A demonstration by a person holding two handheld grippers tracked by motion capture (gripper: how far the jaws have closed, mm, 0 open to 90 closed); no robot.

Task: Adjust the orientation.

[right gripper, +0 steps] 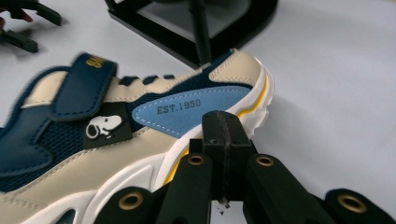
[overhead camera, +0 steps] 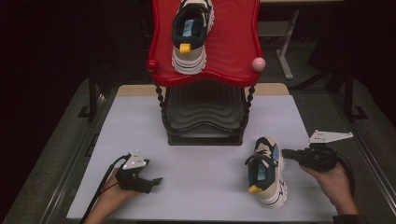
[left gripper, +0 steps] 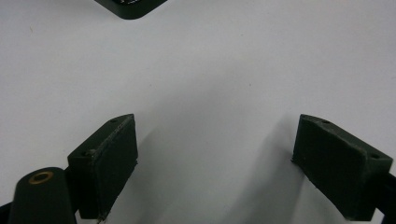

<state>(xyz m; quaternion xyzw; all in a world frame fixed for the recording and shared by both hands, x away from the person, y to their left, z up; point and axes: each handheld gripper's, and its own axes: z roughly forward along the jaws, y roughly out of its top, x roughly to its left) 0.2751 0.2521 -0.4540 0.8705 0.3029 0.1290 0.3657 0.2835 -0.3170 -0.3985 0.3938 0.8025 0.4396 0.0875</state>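
Red-topped rack (overhead camera: 233,56), second shoe (overhead camera: 190,35)

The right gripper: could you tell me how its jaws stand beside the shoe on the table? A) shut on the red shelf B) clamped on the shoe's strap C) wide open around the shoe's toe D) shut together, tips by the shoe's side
D: the right gripper has its jaws pressed together, with nothing between them, next to the shoe's sole.

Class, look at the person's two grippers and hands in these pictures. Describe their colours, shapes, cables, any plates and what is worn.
Both grippers are black. The left gripper and the right gripper each carry a grey three-cornered plate and trail a black cable. The fingers are blocky black pads with small holes; brass-coloured rivets mark the linkage. A dark sleeve cuff shows at the right wrist.
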